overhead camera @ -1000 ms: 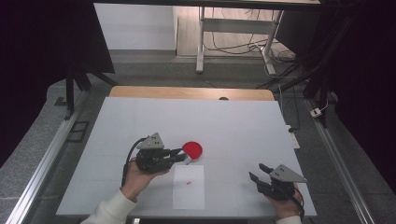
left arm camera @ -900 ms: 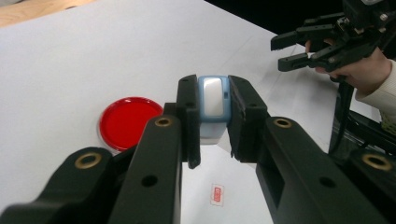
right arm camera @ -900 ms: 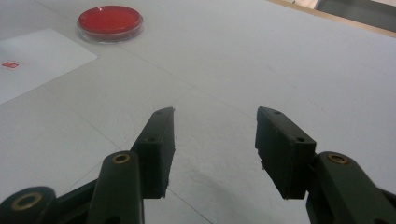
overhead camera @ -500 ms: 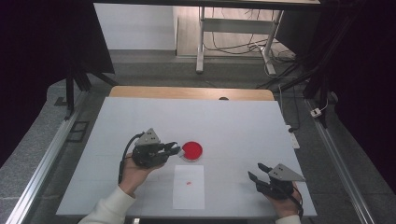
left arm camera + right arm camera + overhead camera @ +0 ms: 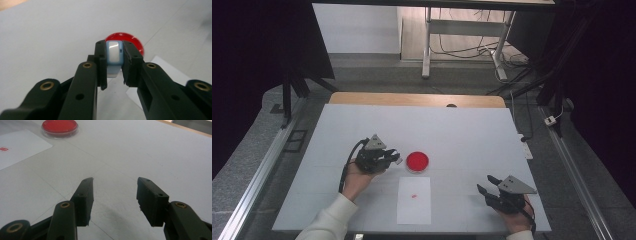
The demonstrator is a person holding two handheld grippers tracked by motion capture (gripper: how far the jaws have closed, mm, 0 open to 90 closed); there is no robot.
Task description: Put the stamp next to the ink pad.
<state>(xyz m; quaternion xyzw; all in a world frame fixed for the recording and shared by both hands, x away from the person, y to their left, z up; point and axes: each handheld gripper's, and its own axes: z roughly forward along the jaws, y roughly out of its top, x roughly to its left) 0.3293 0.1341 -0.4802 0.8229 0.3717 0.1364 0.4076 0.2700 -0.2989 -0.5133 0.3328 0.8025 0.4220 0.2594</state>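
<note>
One tongs (image 5: 396, 159) farther from dish (image 5: 417, 161)

paper sheet (image 5: 414, 200) with small red mark | cables (image 5: 452, 47), perhaps, behind table (image 5: 462, 125)

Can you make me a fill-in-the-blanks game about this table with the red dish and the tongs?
1. The round dish on the table is the colour ____.
2. The left tongs are shut on a small white and ____ thing.
3. The right tongs are open and hold ____.
4. The white paper sheet has a tiny ____ mark on it.

Missing words: red; blue; nothing; red
</note>
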